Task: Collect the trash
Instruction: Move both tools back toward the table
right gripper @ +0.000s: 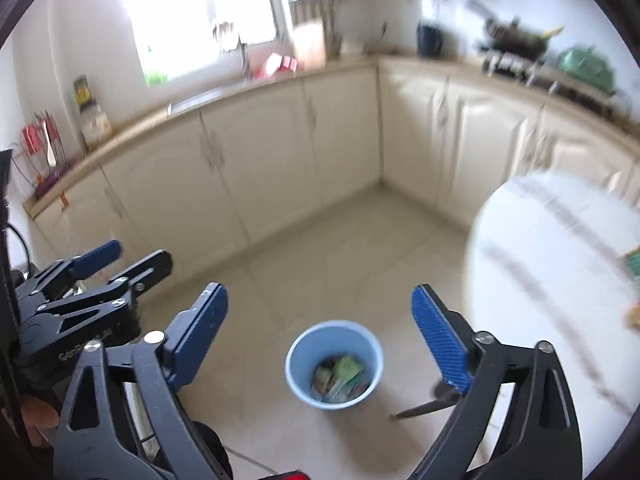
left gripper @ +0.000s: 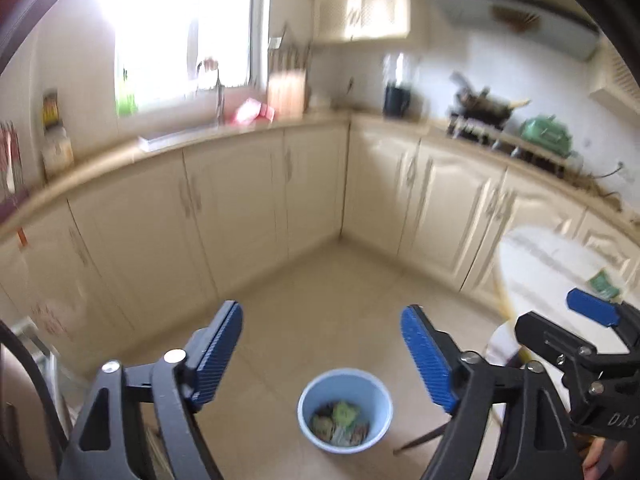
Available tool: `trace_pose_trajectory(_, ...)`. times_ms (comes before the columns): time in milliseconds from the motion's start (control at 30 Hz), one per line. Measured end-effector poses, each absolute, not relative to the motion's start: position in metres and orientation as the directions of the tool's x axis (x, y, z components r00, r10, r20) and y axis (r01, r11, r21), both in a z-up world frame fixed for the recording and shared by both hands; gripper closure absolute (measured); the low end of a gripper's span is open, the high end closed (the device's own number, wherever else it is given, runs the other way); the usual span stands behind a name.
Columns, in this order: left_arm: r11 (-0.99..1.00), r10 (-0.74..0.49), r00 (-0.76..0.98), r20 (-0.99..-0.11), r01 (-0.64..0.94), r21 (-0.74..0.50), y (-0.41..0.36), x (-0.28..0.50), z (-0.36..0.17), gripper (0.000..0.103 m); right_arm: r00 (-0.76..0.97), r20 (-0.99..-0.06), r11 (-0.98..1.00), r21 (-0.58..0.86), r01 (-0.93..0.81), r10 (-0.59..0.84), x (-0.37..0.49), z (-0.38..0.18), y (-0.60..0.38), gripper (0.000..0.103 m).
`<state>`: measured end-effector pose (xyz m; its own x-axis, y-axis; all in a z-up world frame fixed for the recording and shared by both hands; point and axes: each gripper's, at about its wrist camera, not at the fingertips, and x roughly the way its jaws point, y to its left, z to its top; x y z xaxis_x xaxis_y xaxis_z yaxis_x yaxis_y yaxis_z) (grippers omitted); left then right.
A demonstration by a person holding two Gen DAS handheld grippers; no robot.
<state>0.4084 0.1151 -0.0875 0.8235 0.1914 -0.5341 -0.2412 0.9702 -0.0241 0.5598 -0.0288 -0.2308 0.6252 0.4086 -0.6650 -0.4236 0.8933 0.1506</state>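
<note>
Trash [left gripper: 341,424] lies in blue bin [left gripper: 316,392] on floor, bottom centre of left wrist view; left gripper [left gripper: 322,354] above, jaws wide apart, empty. Right wrist view: same wrappers [right gripper: 340,374] inside bin [right gripper: 298,354], lower centre; right gripper [right gripper: 320,334] spread wide, holding nothing. White round table [right gripper: 540,248] at right.

A pale tiled floor [right gripper: 340,240] carries a light blue bin [right gripper: 334,364] holding crumpled wrappers [right gripper: 340,376]. To the right, a round white surface [right gripper: 560,248] bears a green packet [right gripper: 634,264] near its edge.
</note>
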Motion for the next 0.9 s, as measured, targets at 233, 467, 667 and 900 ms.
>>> trace_pose_trajectory(233,0.985,0.161,0.935,-0.317,-0.174,-0.013,0.04,0.335,-0.029,0.003,0.816,-0.473,0.939,0.085,-0.333,0.332,0.476,-0.122,-0.093,0.0)
trace_pose_trajectory(467,0.988,0.157,0.977,-0.145,-0.156,0.022,-0.017,0.271,-0.019,0.001,0.909,-0.325,0.965,0.064,-0.255,0.261,0.399,-0.055,-0.14,0.0)
trace_pose_trajectory(667,0.992,0.128,0.988,-0.088,-0.126,0.027,-0.037,0.242,-0.036,0.001,0.944,-0.257,0.978,0.042,-0.205,0.209,0.365,-0.032,-0.17,0.0)
trace_pose_trajectory(900,0.994,0.102,0.988,-0.115,-0.097,0.047,-0.046,0.245,-0.063,0.001,0.96,-0.235,0.988,0.054,-0.142,0.151,0.361,-0.03,-0.208,0.0)
